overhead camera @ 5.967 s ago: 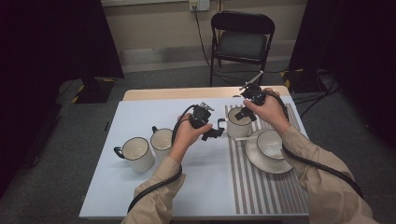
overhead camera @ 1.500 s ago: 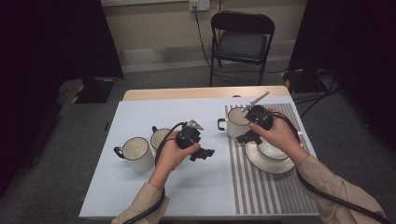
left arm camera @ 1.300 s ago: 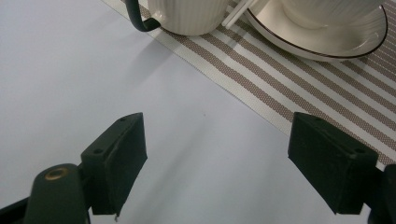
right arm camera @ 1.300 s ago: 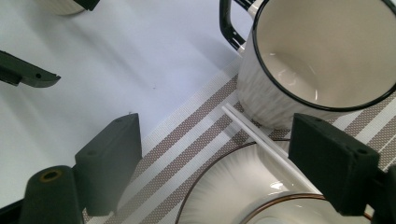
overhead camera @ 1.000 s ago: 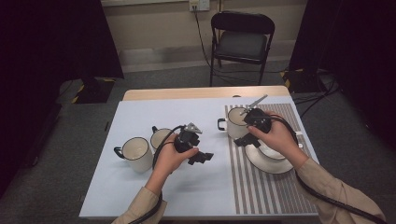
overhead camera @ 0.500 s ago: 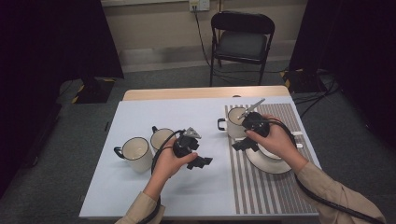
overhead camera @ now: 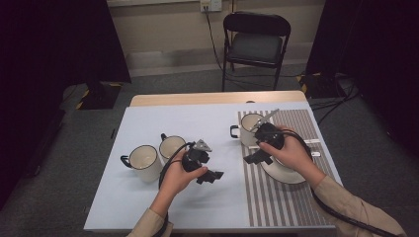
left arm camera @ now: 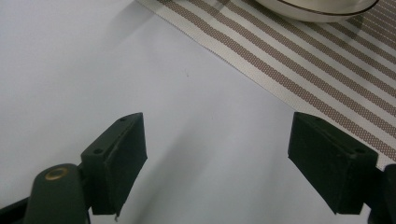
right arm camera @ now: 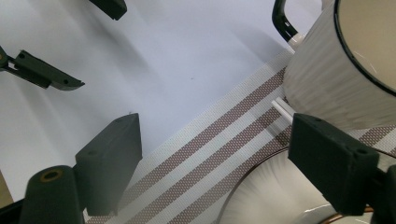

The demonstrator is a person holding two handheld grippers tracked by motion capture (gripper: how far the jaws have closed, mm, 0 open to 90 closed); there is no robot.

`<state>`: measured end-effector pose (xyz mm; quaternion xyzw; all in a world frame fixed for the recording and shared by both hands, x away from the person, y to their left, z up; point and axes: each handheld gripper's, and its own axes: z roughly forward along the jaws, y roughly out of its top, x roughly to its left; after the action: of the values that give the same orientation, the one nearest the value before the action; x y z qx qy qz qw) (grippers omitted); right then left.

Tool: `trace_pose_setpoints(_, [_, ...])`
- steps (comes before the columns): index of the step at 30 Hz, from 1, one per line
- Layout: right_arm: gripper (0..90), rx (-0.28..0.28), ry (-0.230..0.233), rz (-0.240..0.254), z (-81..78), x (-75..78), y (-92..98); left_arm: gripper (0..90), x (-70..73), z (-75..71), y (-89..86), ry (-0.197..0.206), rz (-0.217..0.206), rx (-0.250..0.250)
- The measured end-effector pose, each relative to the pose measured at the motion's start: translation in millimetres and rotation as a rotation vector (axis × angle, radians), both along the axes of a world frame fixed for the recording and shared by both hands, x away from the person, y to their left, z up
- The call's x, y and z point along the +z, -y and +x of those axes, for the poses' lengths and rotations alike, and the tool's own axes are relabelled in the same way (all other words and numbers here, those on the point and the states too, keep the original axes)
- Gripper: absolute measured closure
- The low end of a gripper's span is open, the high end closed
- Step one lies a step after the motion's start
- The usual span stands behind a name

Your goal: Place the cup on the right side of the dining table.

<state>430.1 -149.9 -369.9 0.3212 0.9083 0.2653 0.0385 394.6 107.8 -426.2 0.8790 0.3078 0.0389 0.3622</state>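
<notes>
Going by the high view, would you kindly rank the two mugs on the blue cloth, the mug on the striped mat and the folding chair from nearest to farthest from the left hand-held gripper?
From the left hand-held gripper:
1. Right-hand blue-cloth mug, just left of it.
2. Left-hand blue-cloth mug, farther left.
3. Striped-mat mug, to its right and farther back.
4. Folding chair, beyond the table.

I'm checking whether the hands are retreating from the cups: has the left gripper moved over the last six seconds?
Yes. The left gripper has drawn back toward the person, away from the mug on the striped mat.

Bright, even overhead light; soft shadows, dark surroundings, slightly blurred close-ups.
</notes>
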Motion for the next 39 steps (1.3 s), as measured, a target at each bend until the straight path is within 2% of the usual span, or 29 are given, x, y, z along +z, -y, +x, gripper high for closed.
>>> trace_pose_setpoints(11, [16.6,0.02,-0.012,-0.004,-8.2,-8.7,-2.5,19.0,-4.7,-6.9,-3.3,-0.002,0.005,-0.003])
trace_pose_setpoints(21, [16.7,0.049,-0.012,0.008,-17.6,-11.7,-5.2,18.9,-6.8,-14.2,-5.9,-0.001,-0.012,-0.011])
trace_pose_setpoints(31, [16.7,0.059,-0.027,0.012,-25.1,-20.1,-1.5,18.9,-11.5,-20.9,-10.8,-0.002,0.014,-0.019])
trace_pose_setpoints(36, [16.7,0.068,-0.029,0.01,-28.2,-23.0,-0.7,18.9,-14.7,-23.2,-13.0,-0.01,0.005,-0.013])
trace_pose_setpoints(39, [16.7,0.071,-0.029,0.009,-30.1,-24.1,-1.0,18.8,-15.8,-24.2,-14.7,-0.013,0.017,-0.019])
